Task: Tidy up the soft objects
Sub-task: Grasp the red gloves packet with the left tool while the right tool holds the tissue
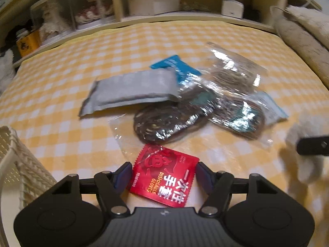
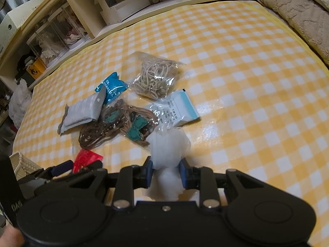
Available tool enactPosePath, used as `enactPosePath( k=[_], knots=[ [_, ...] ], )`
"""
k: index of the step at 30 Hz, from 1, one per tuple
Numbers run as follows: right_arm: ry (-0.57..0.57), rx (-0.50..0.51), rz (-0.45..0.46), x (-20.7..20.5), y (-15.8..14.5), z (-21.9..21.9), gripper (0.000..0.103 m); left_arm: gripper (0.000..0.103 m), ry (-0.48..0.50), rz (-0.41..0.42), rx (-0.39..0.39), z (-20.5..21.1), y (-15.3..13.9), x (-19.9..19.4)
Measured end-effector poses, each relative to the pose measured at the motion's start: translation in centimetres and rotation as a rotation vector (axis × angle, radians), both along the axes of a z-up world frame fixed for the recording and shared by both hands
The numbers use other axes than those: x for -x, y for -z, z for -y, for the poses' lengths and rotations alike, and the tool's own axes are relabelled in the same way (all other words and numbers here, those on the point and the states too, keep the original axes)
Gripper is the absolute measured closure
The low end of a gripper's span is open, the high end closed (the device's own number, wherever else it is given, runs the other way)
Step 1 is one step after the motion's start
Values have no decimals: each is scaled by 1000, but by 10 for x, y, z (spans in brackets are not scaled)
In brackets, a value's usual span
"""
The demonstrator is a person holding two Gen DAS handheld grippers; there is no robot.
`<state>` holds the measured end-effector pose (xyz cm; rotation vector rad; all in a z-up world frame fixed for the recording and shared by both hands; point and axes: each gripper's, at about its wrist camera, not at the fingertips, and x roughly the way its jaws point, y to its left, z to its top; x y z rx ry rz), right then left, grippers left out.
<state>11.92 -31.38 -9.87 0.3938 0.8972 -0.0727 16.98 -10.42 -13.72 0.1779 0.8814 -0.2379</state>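
In the left wrist view my left gripper (image 1: 163, 175) has its fingers on either side of a red disposable-gloves packet (image 1: 164, 176) that lies on the yellow checked cloth (image 1: 61, 103); whether the pads touch it I cannot tell. Beyond it lie a grey pouch (image 1: 131, 90), a teal packet (image 1: 174, 65) and clear bags of brown cord (image 1: 164, 123). In the right wrist view my right gripper (image 2: 166, 171) is shut on a white fluffy bag (image 2: 167, 150). A bag of beige cord (image 2: 154, 76) and a white-blue packet (image 2: 176, 109) lie ahead.
A white woven basket (image 1: 12, 164) stands at the left edge; it also shows in the right wrist view (image 2: 22, 164). Shelves with boxes (image 2: 123, 6) run along the back. A beige fuzzy blanket (image 2: 292, 10) lies at the right.
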Motion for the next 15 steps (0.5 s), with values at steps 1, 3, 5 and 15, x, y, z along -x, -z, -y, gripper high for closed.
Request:
enactPosePath(
  k=[1, 3, 5, 15],
  knots=[
    [0, -1, 0, 0, 0, 0, 75, 35, 5, -11, 5, 2, -1, 2],
    [2, -3, -1, 0, 0, 1, 75, 35, 12, -35, 18, 3, -1, 6],
    [3, -5, -2, 0, 1, 2, 75, 29, 24, -64, 33, 5, -3, 11],
    [-7, 11, -18, 2, 0, 4, 75, 12, 171, -137, 87, -1, -7, 6]
  ],
)
